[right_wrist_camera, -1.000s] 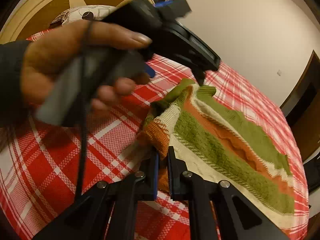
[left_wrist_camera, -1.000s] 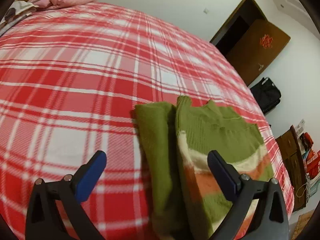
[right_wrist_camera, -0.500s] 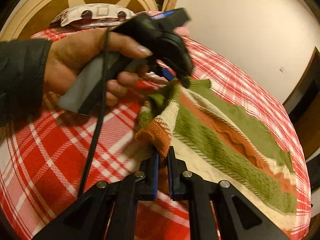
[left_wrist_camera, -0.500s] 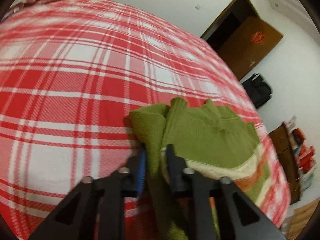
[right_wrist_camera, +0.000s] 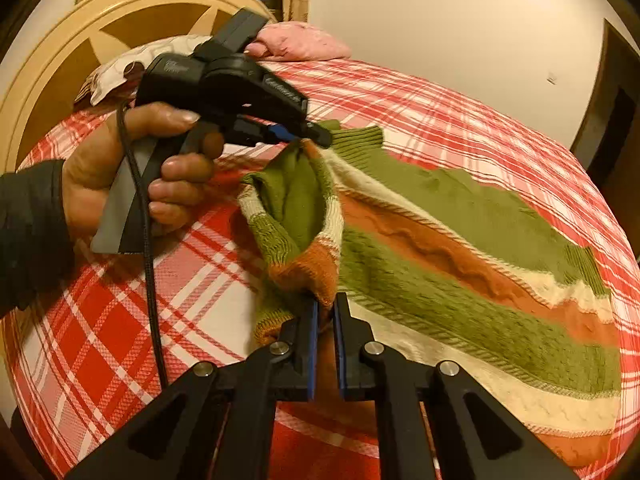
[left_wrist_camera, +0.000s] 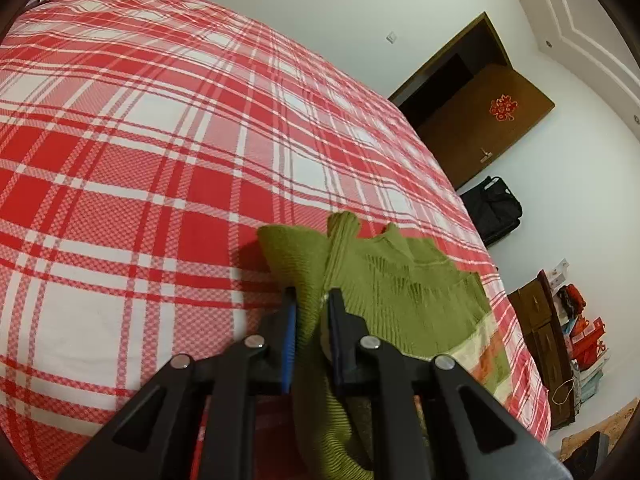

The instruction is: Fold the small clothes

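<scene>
Left gripper (left_wrist_camera: 312,308): jaws drawn close on a bunched fold of the sweater (left_wrist_camera: 384,292) — green rib knit fills the gap between the blue pads, both pads pressing it. The pinched fold rises a little off the bedspread (left_wrist_camera: 160,140) ahead of the tips; the rest of the green panel spreads out to the right of the gripper, cream and orange stripes showing near the right finger.

Right gripper (right_wrist_camera: 325,304): jaws pressed nearly together on the orange-banded edge of the sweater (right_wrist_camera: 460,248). Knit sits between the pads and bulges up just above the tips as a loose pouch — green inside, cream and orange bands on its outer face. From there the body of the sweater lies flat, running away to the right of the gripper across the red plaid bedspread (right_wrist_camera: 120,340).

In the right wrist view the left gripper (right_wrist_camera: 316,136) is ahead and up-left of the right one, held in a hand (right_wrist_camera: 132,172) with a dark sleeve (right_wrist_camera: 28,236); a black cable (right_wrist_camera: 148,264) hangs from it. Its tips meet the far corner of the same lifted fold, near the ribbed green cuff.

Beyond: pink pillow (right_wrist_camera: 304,44) at the head of the bed, round cream headboard (right_wrist_camera: 80,40) behind the hand. Left wrist view shows a brown door (left_wrist_camera: 492,120) and black bag (left_wrist_camera: 494,208) off to the right, past the bed edge.
</scene>
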